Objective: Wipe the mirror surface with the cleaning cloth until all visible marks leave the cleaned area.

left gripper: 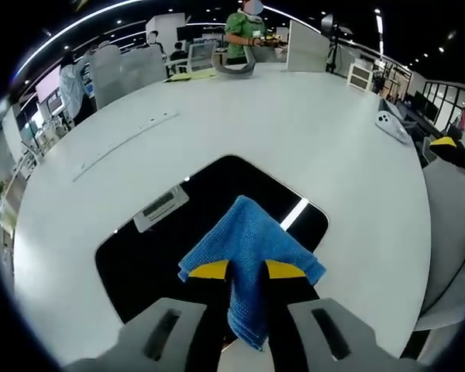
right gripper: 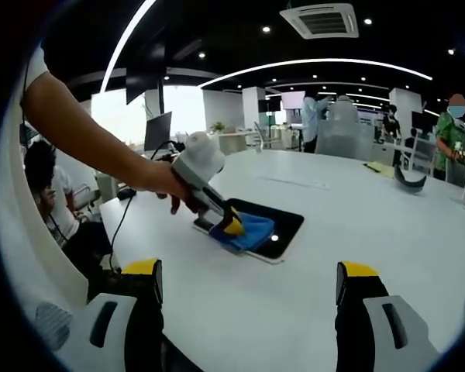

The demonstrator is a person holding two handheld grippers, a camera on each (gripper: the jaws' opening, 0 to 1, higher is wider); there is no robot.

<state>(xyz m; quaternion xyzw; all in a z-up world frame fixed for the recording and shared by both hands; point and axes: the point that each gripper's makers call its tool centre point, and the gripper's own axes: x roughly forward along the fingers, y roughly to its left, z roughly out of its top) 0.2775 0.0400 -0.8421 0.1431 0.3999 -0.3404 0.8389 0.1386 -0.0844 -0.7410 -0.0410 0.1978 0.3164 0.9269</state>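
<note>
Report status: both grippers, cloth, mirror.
Left gripper shut on blue cleaning cloth, pressed onto the dark mirror. Right gripper open, hovering off the mirror over the white table. Nothing blocking the mirror.

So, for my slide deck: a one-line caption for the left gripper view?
Left gripper clamps a blue cleaning cloth over the dark mirror on a white table.

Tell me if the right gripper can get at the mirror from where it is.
Probably yes. The right gripper is open above bare table, with nothing between it and the mirror. The left gripper and its cloth cover the mirror's near end.
</note>
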